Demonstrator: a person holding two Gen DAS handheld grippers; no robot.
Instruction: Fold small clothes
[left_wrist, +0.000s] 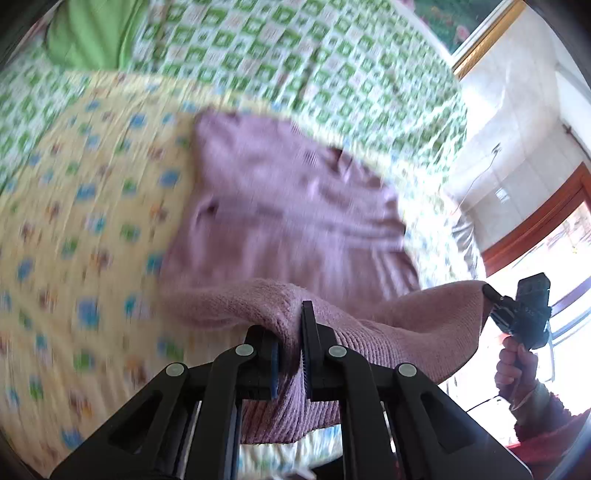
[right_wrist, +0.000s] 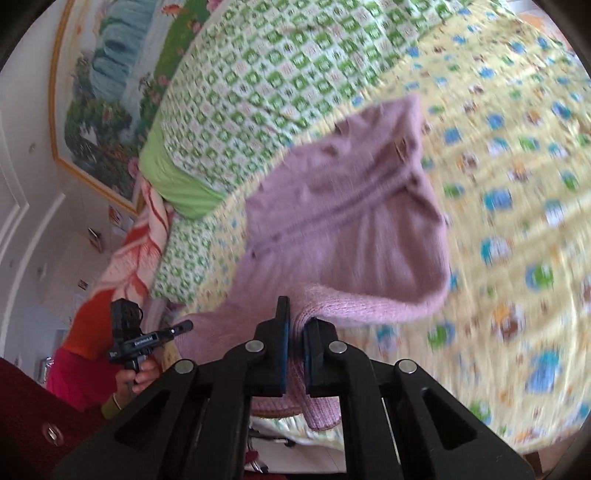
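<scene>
I have the left tongs (left_wrist: 291, 332) clamped on the near hem of the pink knitted sweater (left_wrist: 288, 206), the knit bunched between the two pads, and the right tongs (right_wrist: 295, 332) pinched on the same hem further along. I hold it at two spread points so the edge stays stretched in a line between my hands instead of sagging into a heap; that way the lifted part hangs as one flat flap I can carry over the rest.

The sweater lies on the bed, on the yellow quilt with the blue and green print (left_wrist: 74, 206), its far part resting on the quilt and only the near edge raised off it. Leaving the far end down serves as the anchor for the fold, I judge. From the right wrist view a button band runs up the middle of the garment, and its far end reaches toward the green checked cover (right_wrist: 258, 74).

In the left wrist view I see my other hand (left_wrist: 513, 369) gripping its handle at the right, level with the hem. Both views are smeared, so finer creases I cannot make out.

The next step, as I judge it, is laying this hem toward the far end.
</scene>
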